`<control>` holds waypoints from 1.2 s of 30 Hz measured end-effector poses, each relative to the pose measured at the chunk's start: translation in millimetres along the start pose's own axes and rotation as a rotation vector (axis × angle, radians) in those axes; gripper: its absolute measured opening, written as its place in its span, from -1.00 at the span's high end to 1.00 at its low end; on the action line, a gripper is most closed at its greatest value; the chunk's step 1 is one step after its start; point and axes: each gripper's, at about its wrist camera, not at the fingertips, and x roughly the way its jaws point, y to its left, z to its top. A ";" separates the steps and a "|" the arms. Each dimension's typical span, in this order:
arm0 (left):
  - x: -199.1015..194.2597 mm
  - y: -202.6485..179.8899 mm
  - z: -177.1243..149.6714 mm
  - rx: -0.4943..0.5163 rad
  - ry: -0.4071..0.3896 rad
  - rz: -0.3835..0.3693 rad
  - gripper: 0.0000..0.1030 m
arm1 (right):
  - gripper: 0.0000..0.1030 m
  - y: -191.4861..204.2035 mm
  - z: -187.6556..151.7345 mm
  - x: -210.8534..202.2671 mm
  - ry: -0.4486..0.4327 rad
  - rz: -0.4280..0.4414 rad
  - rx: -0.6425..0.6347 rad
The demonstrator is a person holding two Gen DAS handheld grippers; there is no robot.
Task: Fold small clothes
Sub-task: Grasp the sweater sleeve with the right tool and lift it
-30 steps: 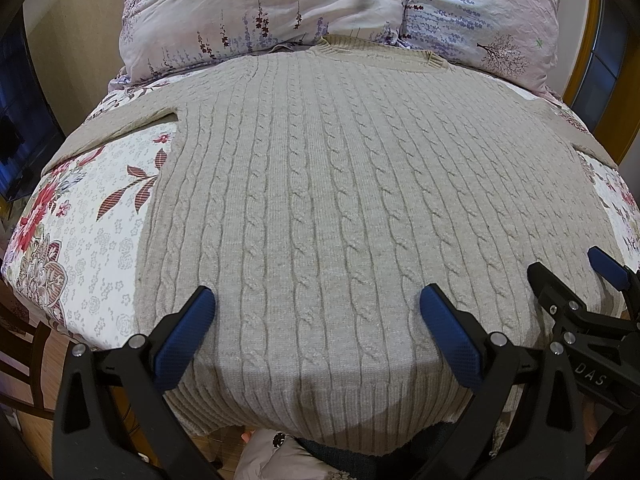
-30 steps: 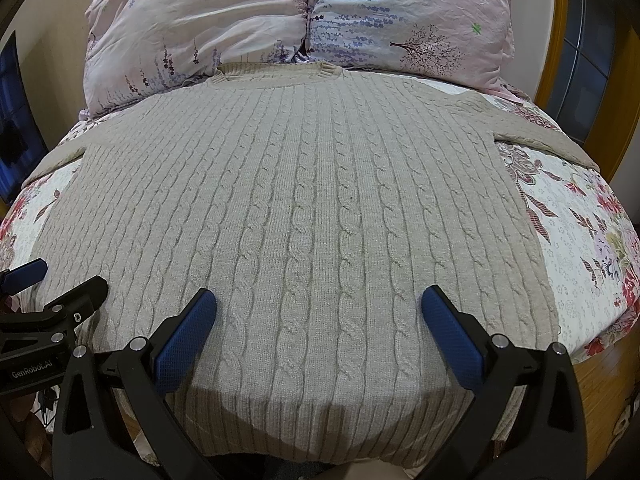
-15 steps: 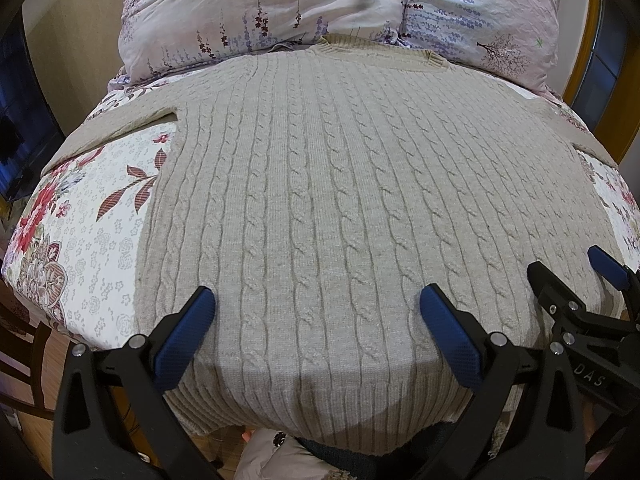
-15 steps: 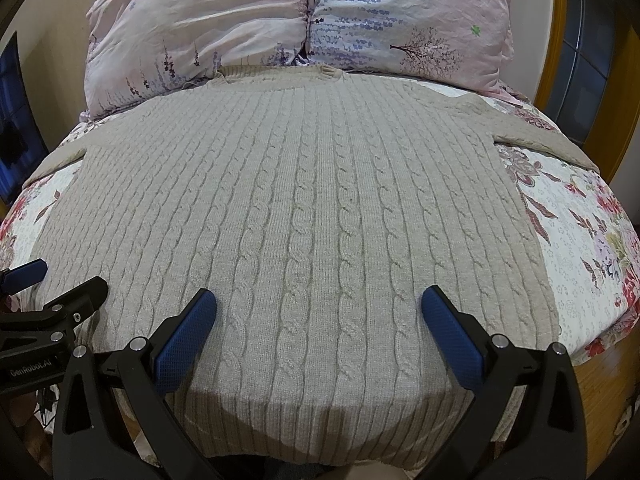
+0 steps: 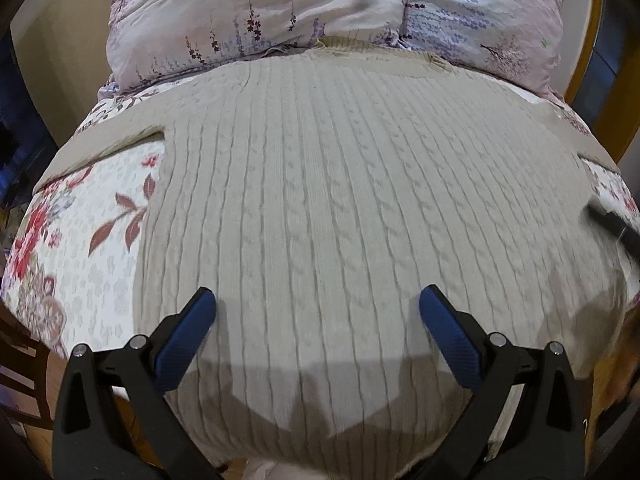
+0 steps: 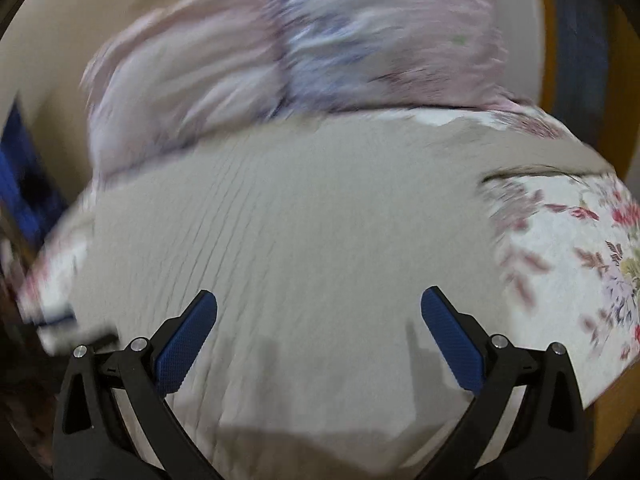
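Note:
A beige cable-knit sweater (image 5: 340, 208) lies spread flat on the bed, collar toward the pillows, sleeves out to both sides. It also fills the right wrist view (image 6: 304, 240), which is motion-blurred. My left gripper (image 5: 316, 312) is open and empty above the sweater's lower hem. My right gripper (image 6: 318, 312) is open and empty above the sweater's right half, near its right sleeve (image 6: 532, 152). A blurred dark part of the right gripper shows at the left wrist view's right edge (image 5: 612, 224).
Two pink floral pillows (image 5: 320, 16) lie behind the collar. The floral bedspread (image 5: 80, 232) shows on both sides of the sweater, also in the right wrist view (image 6: 568, 248). A wooden bed frame (image 5: 600, 40) stands at the right, and a wooden chair (image 5: 20, 360) at the lower left.
Both grippers have moved forward over the sweater. The right gripper has swung fast toward the right sleeve, blurring its view, and has moved up and away in the left wrist view.

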 end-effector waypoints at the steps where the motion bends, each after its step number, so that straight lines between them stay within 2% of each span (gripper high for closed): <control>1: 1.3 -0.2 4.5 0.000 -0.001 0.003 -0.97 | -0.97 -18.5 17.3 -0.4 -0.014 -0.003 0.054; 4: 6.2 -2.2 20.6 0.017 -0.009 0.025 -0.97 | -0.97 -70.2 60.4 7.1 -0.016 -0.049 0.181; 8: 11.8 -3.2 44.6 0.041 -0.012 0.023 -0.97 | -0.78 -133.7 97.6 28.2 0.011 -0.102 0.349; 11: 13.7 -0.6 58.3 0.042 -0.016 0.019 -0.97 | -0.53 -169.5 110.0 43.1 0.029 -0.124 0.467; 14: 16.3 -0.1 72.8 0.047 -0.024 0.028 -0.97 | -0.38 -197.0 111.7 51.8 0.047 -0.125 0.563; 18: 22.6 -0.3 88.3 0.063 -0.029 0.029 -0.97 | -0.17 -232.1 107.6 66.8 0.075 -0.174 0.701; 23: 33.8 0.9 99.3 0.060 -0.029 0.019 -0.97 | 0.06 -250.8 106.2 82.2 0.078 -0.172 0.772; 28: 45.3 7.2 104.4 0.017 -0.025 -0.041 -0.97 | 0.21 -259.4 111.1 86.0 0.049 -0.185 0.799; 32: 53.7 13.9 107.0 -0.026 -0.031 -0.097 -0.97 | 0.40 -273.8 108.6 84.6 0.017 -0.202 0.843; 36: 58.1 17.7 110.2 -0.045 -0.042 -0.114 -0.97 | 0.61 -282.1 105.0 84.3 -0.016 -0.208 0.864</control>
